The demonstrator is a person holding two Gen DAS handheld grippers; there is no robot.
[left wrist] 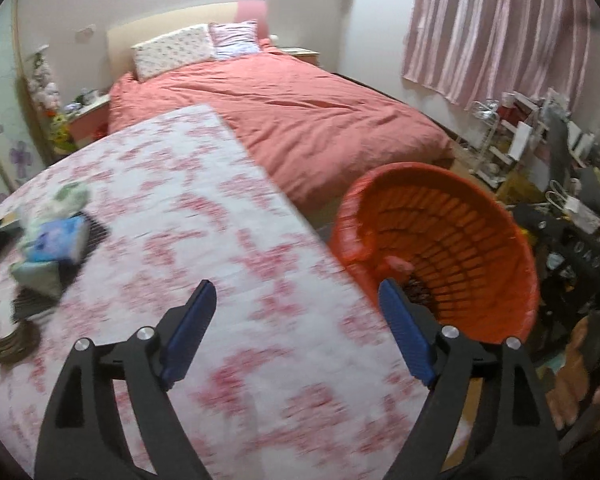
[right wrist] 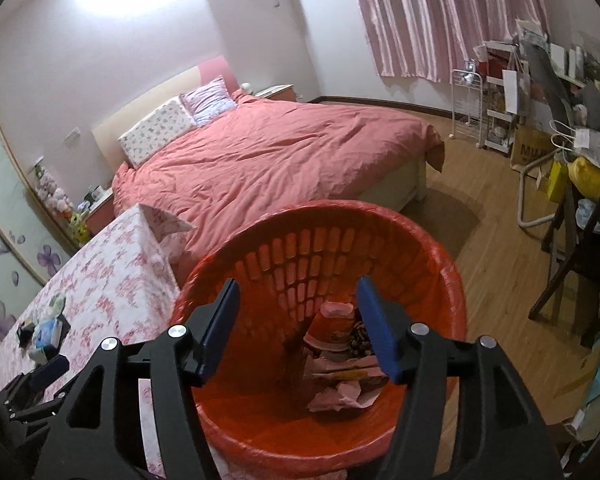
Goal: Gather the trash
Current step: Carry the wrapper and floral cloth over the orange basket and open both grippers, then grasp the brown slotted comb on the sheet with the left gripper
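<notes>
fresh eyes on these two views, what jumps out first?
The orange basket beside the floral-clothed table, with crumpled paper and a cup at its bottom. The right gripper hangs open above it, empty. Behind, a bed under a salmon-pink cover.

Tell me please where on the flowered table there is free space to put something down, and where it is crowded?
The flowered tablecloth lies bare from the cluster of packets across to the table edge beside the orange basket, including under the left gripper. The far-left side is crowded: packets, dark objects. The basket already holds trash.
</notes>
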